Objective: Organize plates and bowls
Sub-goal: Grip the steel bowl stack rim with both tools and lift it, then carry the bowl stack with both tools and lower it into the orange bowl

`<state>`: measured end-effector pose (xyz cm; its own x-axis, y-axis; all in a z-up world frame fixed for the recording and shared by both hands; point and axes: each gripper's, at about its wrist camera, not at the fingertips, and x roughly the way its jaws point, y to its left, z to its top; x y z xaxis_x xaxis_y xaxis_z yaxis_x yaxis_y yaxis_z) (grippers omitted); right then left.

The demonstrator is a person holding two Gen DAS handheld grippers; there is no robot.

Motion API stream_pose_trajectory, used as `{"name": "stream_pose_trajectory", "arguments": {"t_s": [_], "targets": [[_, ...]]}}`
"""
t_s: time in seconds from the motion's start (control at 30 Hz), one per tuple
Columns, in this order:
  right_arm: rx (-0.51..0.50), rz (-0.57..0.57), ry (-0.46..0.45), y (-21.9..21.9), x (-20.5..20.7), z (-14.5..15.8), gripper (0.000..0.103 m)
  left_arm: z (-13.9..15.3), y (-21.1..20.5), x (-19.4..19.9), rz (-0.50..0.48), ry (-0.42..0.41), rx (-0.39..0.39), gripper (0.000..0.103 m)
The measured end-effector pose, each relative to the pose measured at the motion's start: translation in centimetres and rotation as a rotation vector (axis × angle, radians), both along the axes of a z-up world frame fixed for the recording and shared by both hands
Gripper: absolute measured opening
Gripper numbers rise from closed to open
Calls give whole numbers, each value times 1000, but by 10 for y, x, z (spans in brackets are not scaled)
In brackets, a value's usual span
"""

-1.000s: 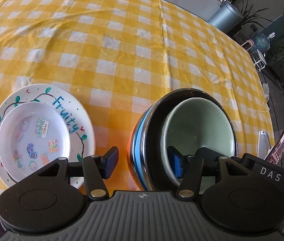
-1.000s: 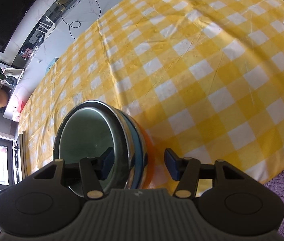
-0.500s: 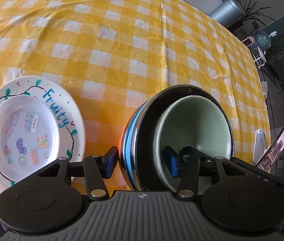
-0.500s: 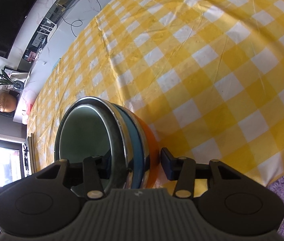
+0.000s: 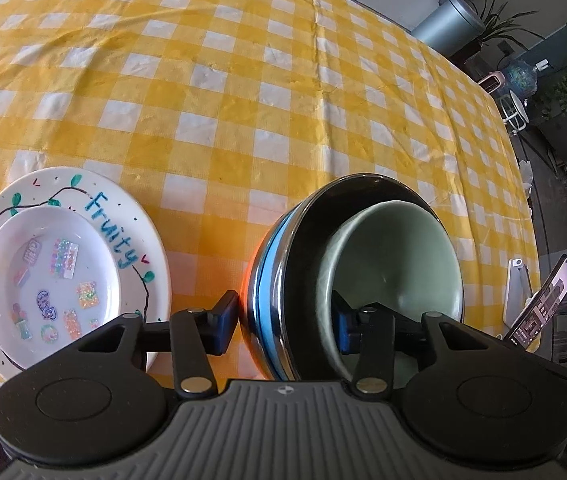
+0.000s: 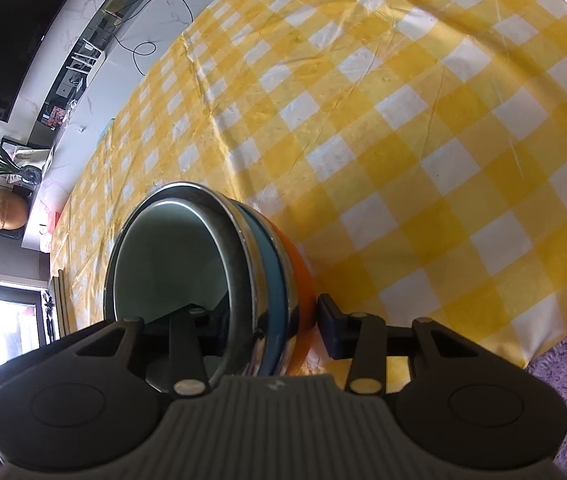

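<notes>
Left wrist view: my left gripper [image 5: 285, 322] straddled the near wall of the nested bowl stack [image 5: 357, 276], one finger outside by the orange bowl [image 5: 252, 280], the other inside the pale green bowl [image 5: 397, 264].
Left jaws: narrower than a second before and closing; the outer pad sat just beside the wall, a sliver of gap showing, so I could not call it a firm pinch yet.
Right wrist view: my right gripper [image 6: 271, 322] straddled the opposite side of the stack [image 6: 211, 276], the inner finger hidden in the bowl, the outer one just beside the orange wall [image 6: 299, 276].
Right jaws: closing too, the wall between them, contact not clear.
Stack's place: near the front edge of the yellow checked tablecloth [image 5: 243, 100], metal and blue rims layered between green and orange.
Plates: small stickered plate [image 5: 49, 276] already resting in the "Fruity" plate [image 5: 123, 216], just left of the bowls.
Meaning: sorting looked nearly done; I judged a two-handed lift of the stack was being prepared.
</notes>
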<state>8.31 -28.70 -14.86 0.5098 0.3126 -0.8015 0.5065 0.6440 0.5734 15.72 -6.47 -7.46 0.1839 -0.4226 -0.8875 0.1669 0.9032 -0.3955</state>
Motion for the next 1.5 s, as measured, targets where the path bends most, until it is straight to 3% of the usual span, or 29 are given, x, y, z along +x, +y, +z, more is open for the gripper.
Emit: {"name": "stream_pose_trajectory", "arguments": {"t_s": [0.2,0.47,0.9,1.2,1.5], "targets": [[-3,2,-13,2,-5,9,41,9,11,-3,11,-3,-26,52],[-59,47,-68,25,-4,34,38,31,36,-10,33,-72,-48,52],[-85,203,-119,102,19,60,37,48,122,-13,185,-108,-65,52],[-94,306,-111,152,39,54,36,38,168,-11,273,-81,-48,52],[-104,329,-73,160,45,41,36,22,171,-10,280,-33,-47,52]]}}
